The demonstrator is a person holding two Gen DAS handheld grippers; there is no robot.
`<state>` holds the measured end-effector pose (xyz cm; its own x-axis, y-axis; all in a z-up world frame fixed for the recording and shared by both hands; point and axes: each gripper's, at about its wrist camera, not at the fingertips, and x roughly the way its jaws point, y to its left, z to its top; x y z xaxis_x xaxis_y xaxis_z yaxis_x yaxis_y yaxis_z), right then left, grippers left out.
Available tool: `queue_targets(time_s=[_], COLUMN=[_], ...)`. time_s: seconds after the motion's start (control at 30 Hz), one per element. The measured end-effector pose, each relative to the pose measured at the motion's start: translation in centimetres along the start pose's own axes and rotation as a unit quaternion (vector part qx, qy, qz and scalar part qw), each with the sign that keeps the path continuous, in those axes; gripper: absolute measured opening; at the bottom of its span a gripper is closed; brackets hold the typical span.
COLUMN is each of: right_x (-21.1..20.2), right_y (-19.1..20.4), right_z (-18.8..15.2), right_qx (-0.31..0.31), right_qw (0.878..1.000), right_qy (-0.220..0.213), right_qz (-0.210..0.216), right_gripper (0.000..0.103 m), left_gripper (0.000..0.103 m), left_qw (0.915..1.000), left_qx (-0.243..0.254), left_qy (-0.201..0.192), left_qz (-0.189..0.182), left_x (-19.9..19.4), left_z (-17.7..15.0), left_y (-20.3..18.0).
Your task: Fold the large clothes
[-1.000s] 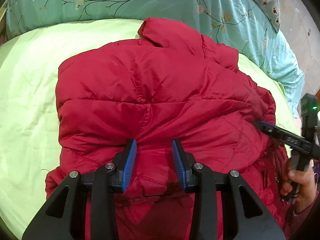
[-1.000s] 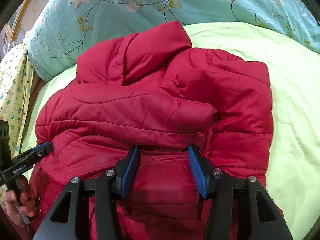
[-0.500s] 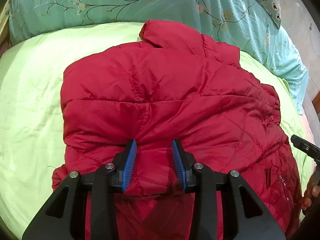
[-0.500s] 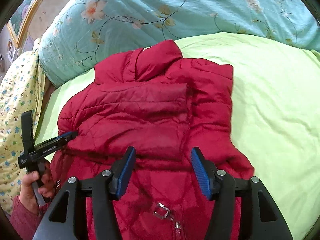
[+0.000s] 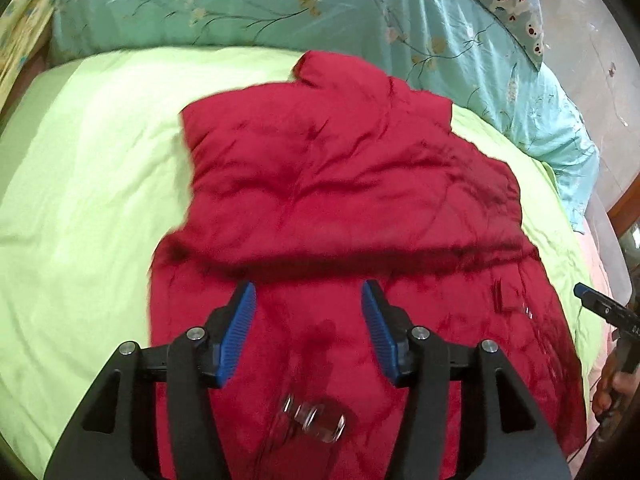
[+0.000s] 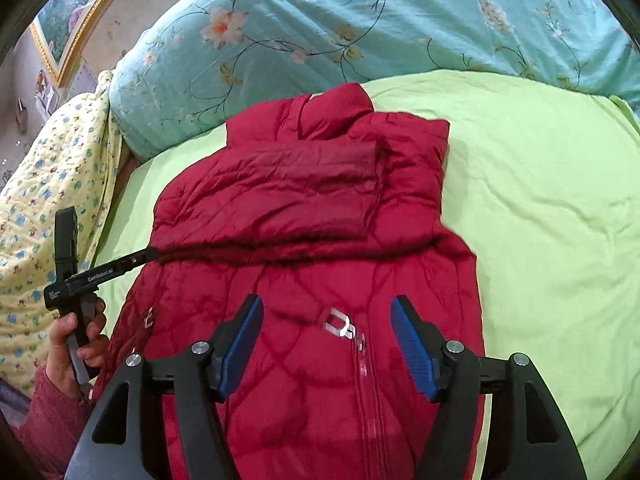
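Left wrist view: the left gripper point(image 5: 308, 312) stood with its jaws parted and opening, the blue pads point(image 5: 240, 330) clear of any cloth; nothing lay pinched between them. Below and beyond the jaws spread the red padded jacket point(image 5: 344, 200), lying on the light green bed sheet point(image 5: 88, 184). A fold edge crossed the jacket just ahead of the fingertips, with the folded upper layer beyond it and the collar point(image 5: 340, 70) pointing toward the far side. A blurred metal zip pull point(image 5: 314, 420) showed on the near part of the jacket, under the gripper body. Behind the jacket lay a turquoise floral quilt point(image 5: 280, 8). At the right edge, the tip of the right gripper point(image 5: 608, 312) and part of the hand point(image 5: 612, 388) holding it were seen, beside the jacket's right margin.

Right wrist view: the right gripper point(image 6: 326, 328) likewise had its jaws apart and opening, empty, poised above the jacket's front point(image 6: 304, 240) without pressing on it. The zip point(image 6: 362, 400) ran down the near portion between the two fingers. A folded sleeve point(image 6: 304, 168) lay across the upper part, below the collar point(image 6: 336, 108). At left, the left gripper point(image 6: 148, 256) reached to the fold edge, held by a hand point(image 6: 76, 344) in a reddish sleeve point(image 6: 44, 420). A yellow patterned cover point(image 6: 44, 184) lay to the left of the sheet point(image 6: 552, 200), the quilt point(image 6: 360, 20) beyond, and a framed picture point(image 6: 76, 8) on the wall.
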<state>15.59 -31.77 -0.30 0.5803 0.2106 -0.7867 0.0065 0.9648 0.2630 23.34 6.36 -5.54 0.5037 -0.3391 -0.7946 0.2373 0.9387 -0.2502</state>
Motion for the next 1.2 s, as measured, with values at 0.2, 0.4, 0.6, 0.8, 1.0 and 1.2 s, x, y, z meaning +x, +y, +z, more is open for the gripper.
queue_targets(time_s=[0.2,0.4,0.6,0.8,1.0,1.2], right_x=[-1.6,-4.3,-5.7,-4.4,-4.2,-6.2], right_y=[-0.6,-2.5,-3.0,-2.2,-2.0,-2.5], right_z=[-2.7,-5.5,-8.6,-11.8,-14.3,-15.3], right_qx=[0.006,0.028,0.023,0.017,0.008,0.005], right_qw=[1.000,0.999,0.995,0.992,0.989,0.989], right_qy=[0.013,0.014,0.041,0.098,0.131,0.142], right_qz=[-0.007,-0.033,-0.090,-0.078,-0.061,-0.045], right_gripper=[0.072,0.075,0.079,0.080,0.074,0.041], left_gripper=[0.054,0.055,0.060,0.061,0.061,0.061], left_qw=[0.9996,0.9994,0.9986,0.9983,0.9979,0.9973], left_qx=[-0.026,-0.032,-0.049,-0.048,-0.044,-0.039], left_qy=[0.012,0.014,0.012,0.025,0.037,0.054], left_qz=[0.005,0.006,0.012,0.020,0.029,0.031], left_x=[-2.5,-5.4,-7.6,-8.4,-9.0,-9.4], left_z=[-4.5,-8.4,-11.1,-13.4,-15.0,-16.7], left_y=[2.3,3.8,4.9,4.8,5.2,5.5])
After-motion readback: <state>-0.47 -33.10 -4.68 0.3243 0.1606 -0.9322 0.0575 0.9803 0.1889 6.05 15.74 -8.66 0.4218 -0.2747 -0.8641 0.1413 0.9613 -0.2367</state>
